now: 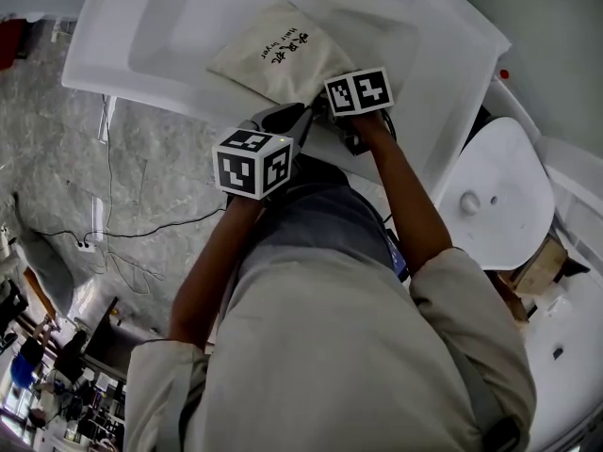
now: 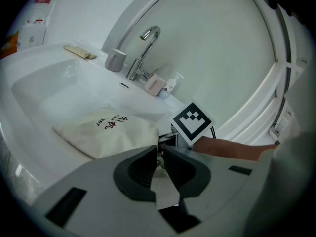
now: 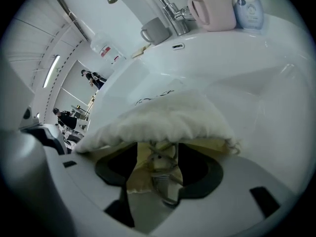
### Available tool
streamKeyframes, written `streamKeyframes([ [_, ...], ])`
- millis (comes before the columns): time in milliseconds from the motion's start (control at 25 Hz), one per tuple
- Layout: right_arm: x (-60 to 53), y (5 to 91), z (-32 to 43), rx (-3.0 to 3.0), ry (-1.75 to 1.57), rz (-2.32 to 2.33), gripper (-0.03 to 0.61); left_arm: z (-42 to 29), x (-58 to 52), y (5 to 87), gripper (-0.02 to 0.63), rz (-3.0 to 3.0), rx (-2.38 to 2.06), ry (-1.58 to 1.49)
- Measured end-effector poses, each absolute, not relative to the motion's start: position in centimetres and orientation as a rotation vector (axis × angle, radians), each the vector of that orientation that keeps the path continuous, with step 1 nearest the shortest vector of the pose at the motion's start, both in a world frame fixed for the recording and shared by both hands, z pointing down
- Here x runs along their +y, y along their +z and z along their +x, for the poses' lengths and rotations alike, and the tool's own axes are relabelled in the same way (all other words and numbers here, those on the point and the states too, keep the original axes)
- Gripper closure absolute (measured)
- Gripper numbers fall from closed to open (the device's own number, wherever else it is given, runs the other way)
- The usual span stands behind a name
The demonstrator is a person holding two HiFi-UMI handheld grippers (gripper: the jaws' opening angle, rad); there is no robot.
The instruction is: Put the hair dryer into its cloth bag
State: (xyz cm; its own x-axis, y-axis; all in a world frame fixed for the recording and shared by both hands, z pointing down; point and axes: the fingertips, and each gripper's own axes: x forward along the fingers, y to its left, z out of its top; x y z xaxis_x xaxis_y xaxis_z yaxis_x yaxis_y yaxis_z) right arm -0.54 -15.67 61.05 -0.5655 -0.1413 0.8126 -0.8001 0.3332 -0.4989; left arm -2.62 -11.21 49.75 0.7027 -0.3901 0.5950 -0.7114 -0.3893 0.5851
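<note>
The cream cloth bag (image 1: 273, 59) with dark print lies on the white sink top, its gathered mouth toward me. No hair dryer shows in any view. My left gripper (image 1: 287, 121) sits at the bag's mouth, jaws nearly together on a thin pale drawstring (image 2: 159, 163). In its own view, the left gripper (image 2: 159, 152) has the bag (image 2: 106, 132) just beyond its tips. My right gripper (image 1: 320, 109) is beside it. In the right gripper view, the right gripper (image 3: 157, 152) is shut on bunched cloth and cord from the bag (image 3: 163, 120).
A chrome tap (image 2: 148, 38), a grey cup (image 2: 116, 59), a pink mug (image 3: 212, 9) and a soap bottle (image 3: 247, 6) stand behind the basin (image 1: 170, 26). A white toilet (image 1: 499, 196) is at the right. People stand far off (image 3: 91, 78).
</note>
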Motion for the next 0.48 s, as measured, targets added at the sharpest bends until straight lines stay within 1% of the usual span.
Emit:
streamKeyframes([
  [400, -14.5, 59.6, 0.9, -1.941, 1.269, 0.859, 0.324, -2.1, -10.3, 48.9, 0.577, 2.033, -0.846, 0.433],
  [480, -14.2, 59.3, 1.1, -1.941, 1.25, 0.861, 0.332, -2.1, -10.2, 48.6, 0.577, 2.025, -0.845, 0.407],
])
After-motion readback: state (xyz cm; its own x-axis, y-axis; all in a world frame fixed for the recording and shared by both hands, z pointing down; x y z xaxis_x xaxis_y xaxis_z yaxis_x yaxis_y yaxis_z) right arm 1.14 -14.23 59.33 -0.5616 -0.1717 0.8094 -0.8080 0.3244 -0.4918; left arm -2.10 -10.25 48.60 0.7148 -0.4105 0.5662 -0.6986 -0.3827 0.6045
